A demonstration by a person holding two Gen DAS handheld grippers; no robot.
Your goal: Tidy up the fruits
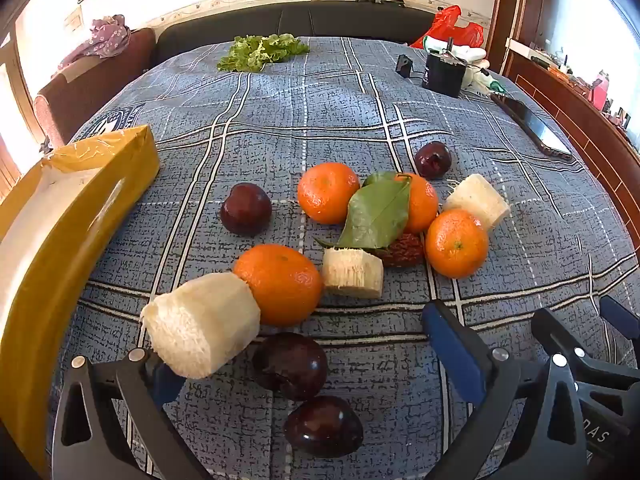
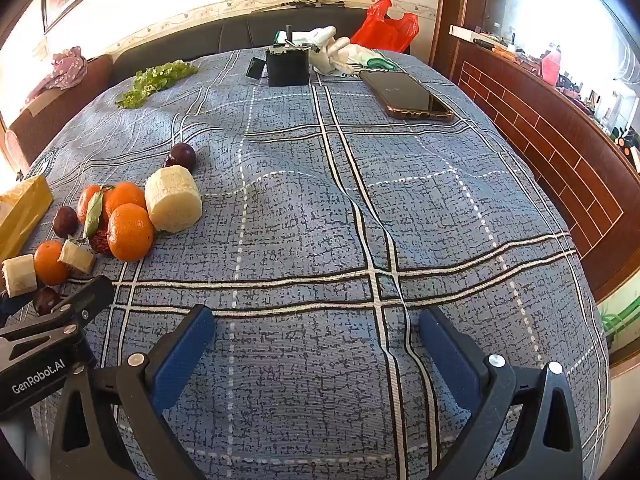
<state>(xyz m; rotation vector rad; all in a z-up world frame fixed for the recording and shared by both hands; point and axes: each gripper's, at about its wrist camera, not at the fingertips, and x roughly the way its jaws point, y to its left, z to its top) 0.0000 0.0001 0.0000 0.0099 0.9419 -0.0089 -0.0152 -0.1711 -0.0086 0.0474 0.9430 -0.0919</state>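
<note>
Where plums (image 1: 291, 365) sit, gripper (image 1: 316, 354) agape.

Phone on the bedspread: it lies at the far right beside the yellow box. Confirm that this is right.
Not quite. The phone lies at the far right, but the yellow box is across at the far left, beside the fruit. The right wrist view shows both.

Left gripper (image 1: 316, 364): jaws spread wide around two plums (image 1: 290, 364). Yellow tray (image 1: 132, 152) at left.
</note>
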